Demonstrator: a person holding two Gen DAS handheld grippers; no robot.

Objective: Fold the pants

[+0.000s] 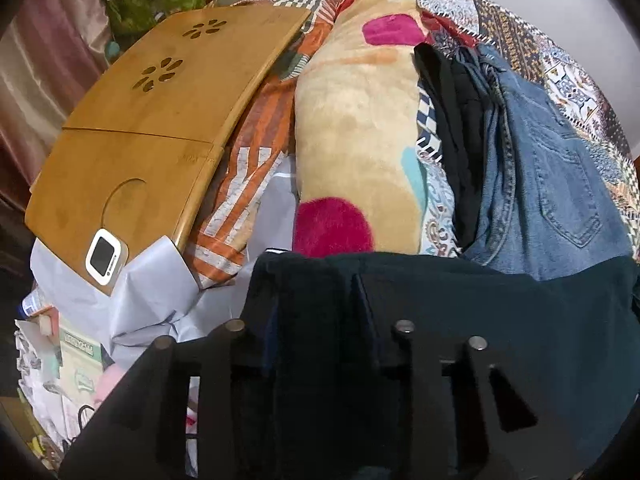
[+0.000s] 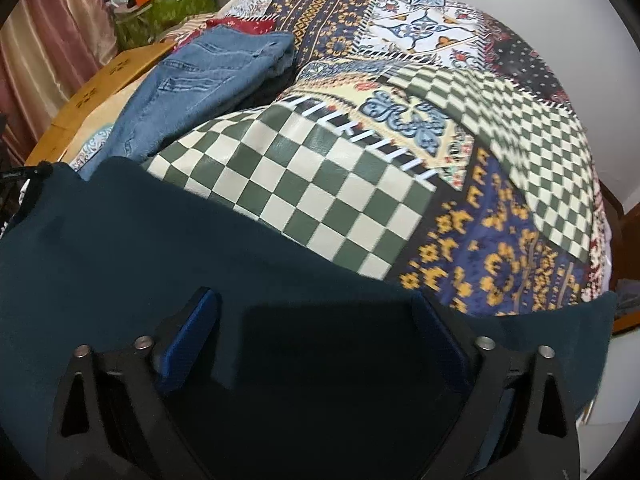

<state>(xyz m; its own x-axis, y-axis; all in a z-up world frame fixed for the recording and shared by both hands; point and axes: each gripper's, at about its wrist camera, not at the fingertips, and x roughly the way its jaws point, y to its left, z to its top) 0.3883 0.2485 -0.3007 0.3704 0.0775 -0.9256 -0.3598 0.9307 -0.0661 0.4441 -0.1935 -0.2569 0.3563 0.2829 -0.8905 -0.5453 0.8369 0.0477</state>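
Dark teal pants (image 1: 500, 312) lie across the near edge of the patchwork bedspread (image 2: 320, 184). In the left wrist view my left gripper (image 1: 316, 332) points steeply down with a raised fold of the pants pinched between its jaws; the cloth hides the fingertips. In the right wrist view the same pants (image 2: 120, 232) spread under my right gripper (image 2: 316, 312). Its blue pads (image 2: 200, 312) stand wide apart above flat cloth and press on nothing.
Folded blue jeans (image 1: 552, 184) and a black garment (image 1: 460, 140) lie behind the pants. A beige plush pillow (image 1: 360, 128) is beside them. A wooden lap table (image 1: 152, 120) with a white device (image 1: 105, 256) sits left, over white paper (image 1: 152, 300). Pink curtains (image 1: 48, 60) hang far left.
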